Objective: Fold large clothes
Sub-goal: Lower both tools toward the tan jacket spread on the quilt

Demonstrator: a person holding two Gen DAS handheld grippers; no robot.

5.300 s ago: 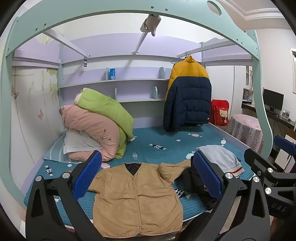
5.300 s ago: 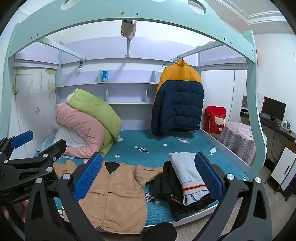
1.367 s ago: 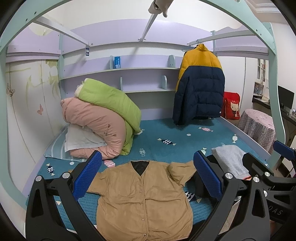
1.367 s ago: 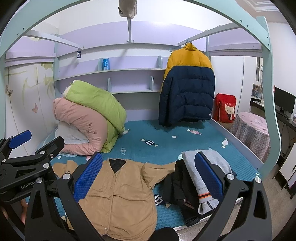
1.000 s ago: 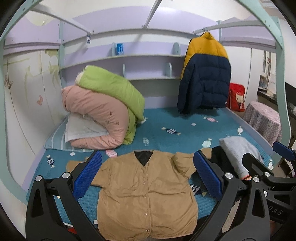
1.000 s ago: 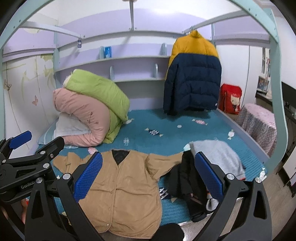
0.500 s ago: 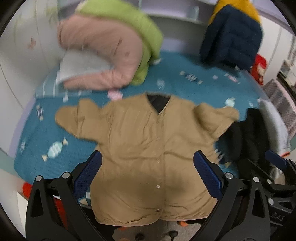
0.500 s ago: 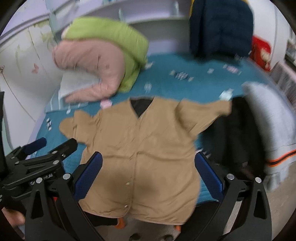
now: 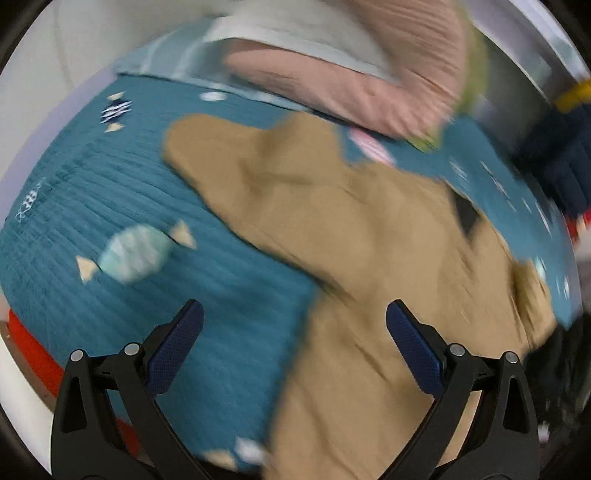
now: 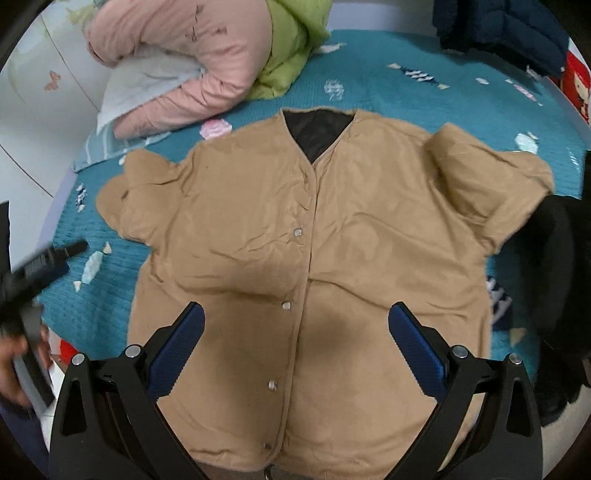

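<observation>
A tan snap-front jacket (image 10: 314,266) lies flat, front up, on the teal bedspread (image 10: 399,99), collar toward the far side, both sleeves bunched near the shoulders. My right gripper (image 10: 295,343) is open and empty, hovering over the jacket's lower front. My left gripper (image 9: 293,343) is open and empty over the jacket's (image 9: 369,258) left side edge and the bedspread (image 9: 110,192), below its left sleeve (image 9: 229,162); that view is motion blurred. The left gripper also shows at the right wrist view's left edge (image 10: 40,266).
Rolled pink and green quilts (image 10: 207,55) on a pale pillow (image 10: 144,85) lie at the far left. Dark clothes (image 10: 561,280) lie to the jacket's right. A navy puffer jacket (image 10: 509,29) hangs at the back. The bed's front edge runs under the jacket's hem.
Both grippers have tipped down and moved in close over the bed. The left one swung left toward the jacket's left sleeve. Both stay open.
</observation>
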